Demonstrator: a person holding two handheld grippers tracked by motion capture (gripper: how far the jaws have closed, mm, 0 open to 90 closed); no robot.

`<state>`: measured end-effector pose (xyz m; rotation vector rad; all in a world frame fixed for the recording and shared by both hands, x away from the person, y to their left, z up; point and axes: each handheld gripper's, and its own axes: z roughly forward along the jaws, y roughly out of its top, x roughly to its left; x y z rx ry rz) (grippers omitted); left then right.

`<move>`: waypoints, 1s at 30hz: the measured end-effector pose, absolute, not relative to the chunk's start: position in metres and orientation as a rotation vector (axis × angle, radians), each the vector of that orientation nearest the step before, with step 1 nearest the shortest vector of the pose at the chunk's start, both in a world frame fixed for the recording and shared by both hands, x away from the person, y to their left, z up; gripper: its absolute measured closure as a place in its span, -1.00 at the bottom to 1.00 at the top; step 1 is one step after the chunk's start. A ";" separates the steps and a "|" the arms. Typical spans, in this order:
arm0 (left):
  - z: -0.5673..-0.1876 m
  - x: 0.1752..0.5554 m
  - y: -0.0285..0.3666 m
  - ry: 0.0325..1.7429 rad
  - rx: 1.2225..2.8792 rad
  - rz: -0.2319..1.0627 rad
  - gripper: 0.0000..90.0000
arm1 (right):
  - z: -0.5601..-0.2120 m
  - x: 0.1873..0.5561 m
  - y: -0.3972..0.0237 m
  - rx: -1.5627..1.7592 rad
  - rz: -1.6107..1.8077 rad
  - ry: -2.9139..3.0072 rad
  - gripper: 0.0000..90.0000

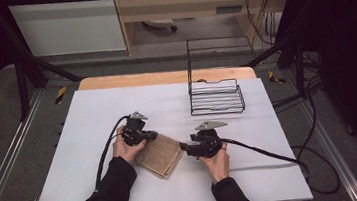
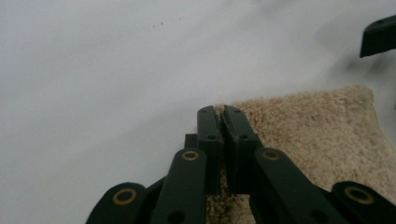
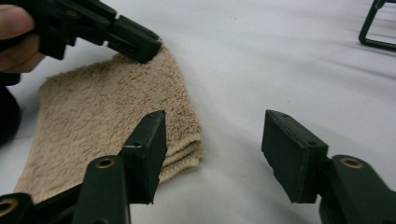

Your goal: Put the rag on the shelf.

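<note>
1. Left gripper (image 1: 146, 135) has its jaws pressed together at a corner of the towel (image 1: 161, 155). In the left gripper view the jaws meet at the towel's edge; whether a layer of cloth sits between them cannot be told.
2. Right gripper (image 3: 212, 156) has its jaws spread wide. They frame the towel's near folded corner without touching it.
3. Towel position: flat on the white table (image 1: 90, 140), folded into a small thick pad, between the two grippers and toward the person's side.
4. Wire rack (image 1: 216, 96) stands well apart, farther back on the table.
5. Progress, as a judgement: the folding looks largely done, since stacked layers show at the towel's edge in the right gripper view. Remaining work is likely a final fold or a lift, possibly toward the rack.
6. Pose: both forearms enter from the bottom of the high view. Each hand grips its tool from behind, and the grippers angle inward toward the towel, low over the table.
</note>
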<state>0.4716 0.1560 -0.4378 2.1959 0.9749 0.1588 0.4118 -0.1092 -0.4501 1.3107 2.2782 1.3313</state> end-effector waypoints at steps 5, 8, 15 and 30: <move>-0.440 0.465 0.162 0.964 2.203 0.181 0.91 | -0.454 0.418 -0.098 1.366 1.341 2.279 0.26; -0.443 0.464 0.164 0.968 2.184 0.177 0.90 | -0.454 0.420 -0.090 1.355 1.332 2.291 0.51; -0.444 0.465 0.165 0.989 2.167 0.162 0.87 | -0.445 0.411 -0.087 1.361 1.357 2.302 0.96; -0.445 0.467 0.168 1.035 2.139 0.177 0.41 | -0.458 0.412 -0.085 1.399 1.233 2.296 0.45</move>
